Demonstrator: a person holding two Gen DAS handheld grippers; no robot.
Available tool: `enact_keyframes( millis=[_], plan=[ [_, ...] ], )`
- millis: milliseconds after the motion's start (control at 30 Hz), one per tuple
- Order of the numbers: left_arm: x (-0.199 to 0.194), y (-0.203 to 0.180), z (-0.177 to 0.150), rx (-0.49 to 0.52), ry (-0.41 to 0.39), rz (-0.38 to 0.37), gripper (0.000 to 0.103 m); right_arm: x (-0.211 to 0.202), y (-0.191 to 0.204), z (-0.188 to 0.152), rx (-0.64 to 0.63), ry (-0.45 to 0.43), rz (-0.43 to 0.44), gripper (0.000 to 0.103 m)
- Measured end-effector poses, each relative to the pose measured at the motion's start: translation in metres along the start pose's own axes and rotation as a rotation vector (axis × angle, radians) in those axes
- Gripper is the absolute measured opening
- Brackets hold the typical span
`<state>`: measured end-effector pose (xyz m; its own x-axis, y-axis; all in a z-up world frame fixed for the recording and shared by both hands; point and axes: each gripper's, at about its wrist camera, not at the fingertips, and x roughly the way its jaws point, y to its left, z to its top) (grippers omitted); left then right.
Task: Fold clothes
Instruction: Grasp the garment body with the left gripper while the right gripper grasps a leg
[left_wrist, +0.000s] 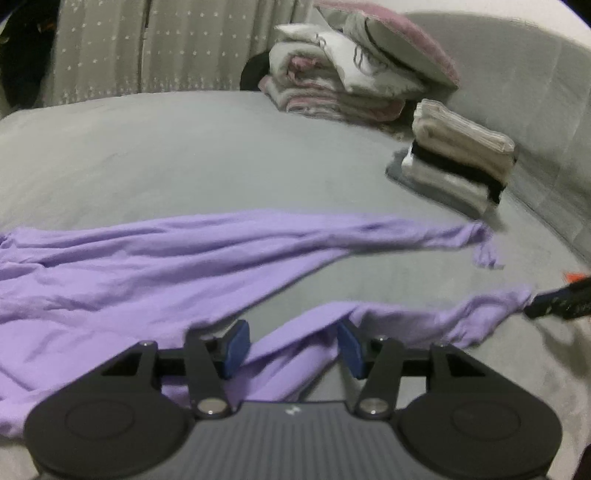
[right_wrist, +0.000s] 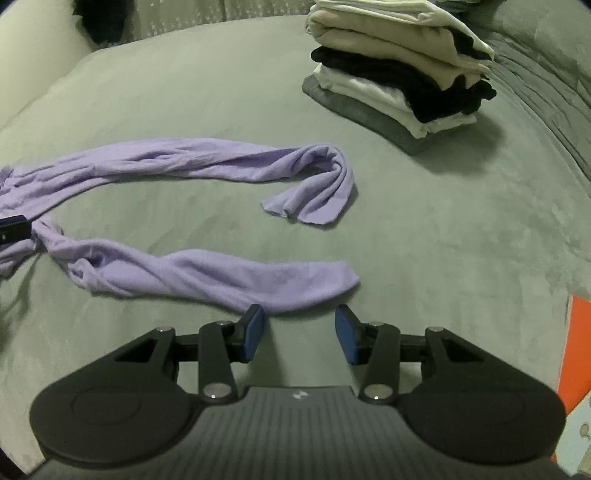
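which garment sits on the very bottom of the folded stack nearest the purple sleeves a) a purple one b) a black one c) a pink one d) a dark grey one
d: in the right wrist view the folded stack rests on a dark grey piece that sticks out beneath the white, black and beige layers, lying flat on the grey bedcover.

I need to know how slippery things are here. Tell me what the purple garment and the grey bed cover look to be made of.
Purple garment: looks like thin, soft knit jersey, matte; it lies limp, in fine wrinkles, with its sleeve ends curled. Cotton or a blend, cannot tell which.

Grey bed cover: looks like a short-pile, suede-like or velvety fabric; it shows patchy lighter and darker brush marks and no sheen.
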<state>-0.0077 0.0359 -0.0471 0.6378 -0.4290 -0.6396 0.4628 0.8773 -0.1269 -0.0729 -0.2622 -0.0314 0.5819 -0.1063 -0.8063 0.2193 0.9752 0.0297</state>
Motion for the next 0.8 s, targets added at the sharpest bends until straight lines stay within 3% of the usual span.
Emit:
enact_keyframes(
  millis=[200, 367, 467, 533, 567, 600, 800],
  plan=[
    [-0.006, -0.003, -0.001, 0.019, -0.018, 0.026, 0.012, -0.005, -0.009, 0.003, 0.044, -0.015, 0.031, 0.047],
    [-0.01, -0.001, 0.002, -0.003, -0.041, 0.037, 0.007, -0.01, -0.019, 0.012, 0.136, -0.065, 0.069, 0.047],
    [-0.014, 0.0, 0.006, -0.023, -0.066, 0.04, 0.006, -0.002, -0.021, 0.017, 0.18, -0.048, 0.082, 0.047],
    [-0.018, 0.001, 0.009, -0.038, -0.09, 0.045, 0.006, 0.006, -0.021, 0.017, 0.199, -0.03, 0.074, 0.035],
    [-0.021, 0.002, 0.011, -0.045, -0.103, 0.048, 0.006, 0.009, -0.021, 0.018, 0.204, -0.026, 0.064, 0.018],
    [-0.023, 0.003, 0.012, -0.051, -0.117, 0.052, 0.006, 0.012, -0.02, 0.018, 0.205, -0.029, 0.05, 0.008],
    [-0.041, 0.01, 0.02, -0.092, -0.196, 0.061, 0.005, -0.001, -0.014, 0.027, 0.225, -0.178, -0.008, 0.006]
  ],
)
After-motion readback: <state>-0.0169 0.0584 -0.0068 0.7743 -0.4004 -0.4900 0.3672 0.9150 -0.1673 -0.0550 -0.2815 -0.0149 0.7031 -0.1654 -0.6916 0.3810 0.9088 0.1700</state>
